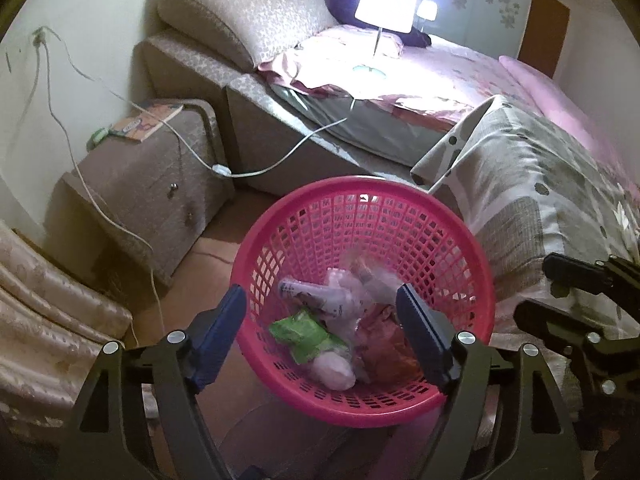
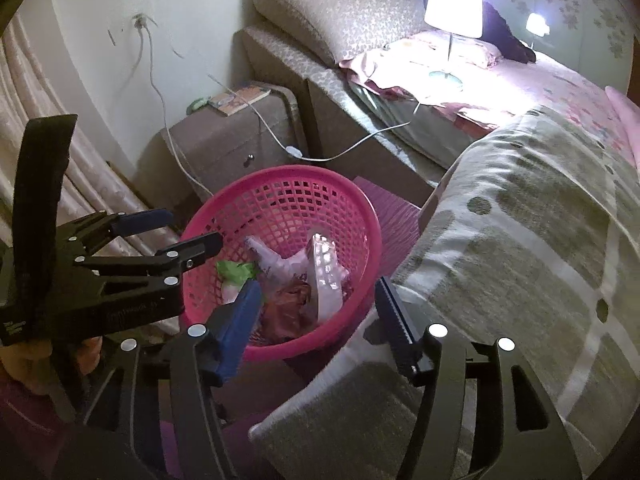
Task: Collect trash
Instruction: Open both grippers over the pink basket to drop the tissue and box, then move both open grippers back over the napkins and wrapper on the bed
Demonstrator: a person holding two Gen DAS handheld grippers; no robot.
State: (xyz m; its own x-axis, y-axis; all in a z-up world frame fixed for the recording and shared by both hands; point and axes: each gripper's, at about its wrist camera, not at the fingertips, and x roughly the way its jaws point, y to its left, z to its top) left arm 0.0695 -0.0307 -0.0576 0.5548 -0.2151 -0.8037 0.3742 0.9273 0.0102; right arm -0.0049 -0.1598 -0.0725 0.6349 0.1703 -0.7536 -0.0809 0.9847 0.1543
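Both grippers — left (image 1: 320, 334), right (image 2: 316, 320) — spread and empty over my basket (image 1: 304, 196) — trash (image 1: 332, 320) already inside, none visible outside.

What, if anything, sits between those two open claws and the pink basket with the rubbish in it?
Nothing visible does. The left gripper hangs open directly over the round pink plastic mesh basket, with the wrappers in plain sight between its fingers. The right gripper is open too, at the basket's near rim beside the patterned grey quilt.
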